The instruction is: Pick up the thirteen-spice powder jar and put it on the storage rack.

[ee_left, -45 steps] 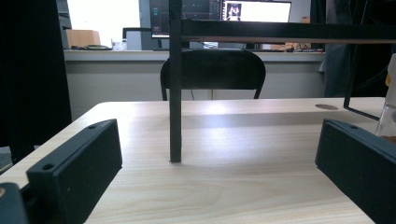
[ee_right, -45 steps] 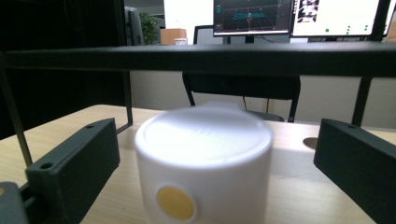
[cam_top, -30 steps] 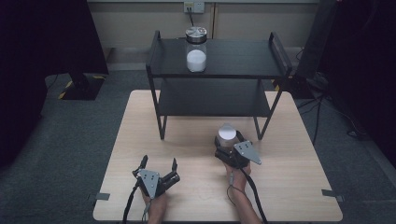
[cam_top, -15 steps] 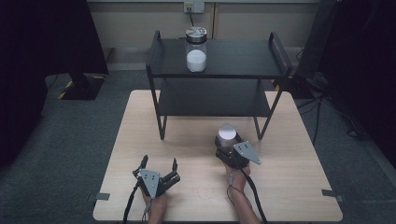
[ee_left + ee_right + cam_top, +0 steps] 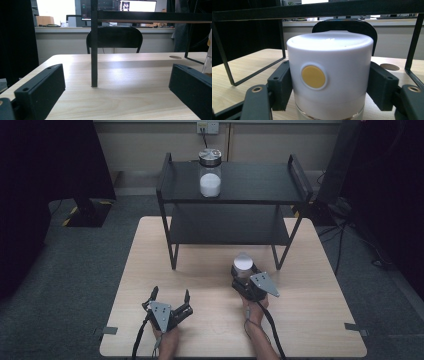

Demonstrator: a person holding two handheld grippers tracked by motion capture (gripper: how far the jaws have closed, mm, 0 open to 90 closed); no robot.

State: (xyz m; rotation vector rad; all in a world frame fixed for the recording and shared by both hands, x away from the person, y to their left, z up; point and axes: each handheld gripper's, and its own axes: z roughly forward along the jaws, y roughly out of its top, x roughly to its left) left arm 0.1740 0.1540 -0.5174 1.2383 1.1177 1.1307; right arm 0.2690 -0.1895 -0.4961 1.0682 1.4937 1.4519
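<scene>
A glass jar with a white lid [image 5: 244, 262] stands on the wooden table [image 5: 150, 250] just in front of the black shelf rack [image 5: 295, 182]. My right gripper [image 5: 243, 271] has just been closing on it. In the right gripper view its pads [image 5: 280, 83] press on both sides of the lid [image 5: 329, 65], which bears a yellow dot. My left gripper [image 5: 171, 294] rests near the table's front edge, open with nothing between its fingers [image 5: 42, 87]. A second jar [image 5: 210, 172] with a metal lid and white contents stands on the rack's top shelf.
The rack's front left leg [image 5: 94, 50] stands straight ahead of the left gripper. Its lower shelf [image 5: 230, 227] is bare. An office chair [image 5: 114, 40] and a desk with monitors stand beyond the table. Bare tabletop lies between the two hands.
The right gripper's jaws have drawn in around the white-lidded jar. Neither hand has shifted, and the left gripper looks the same.
</scene>
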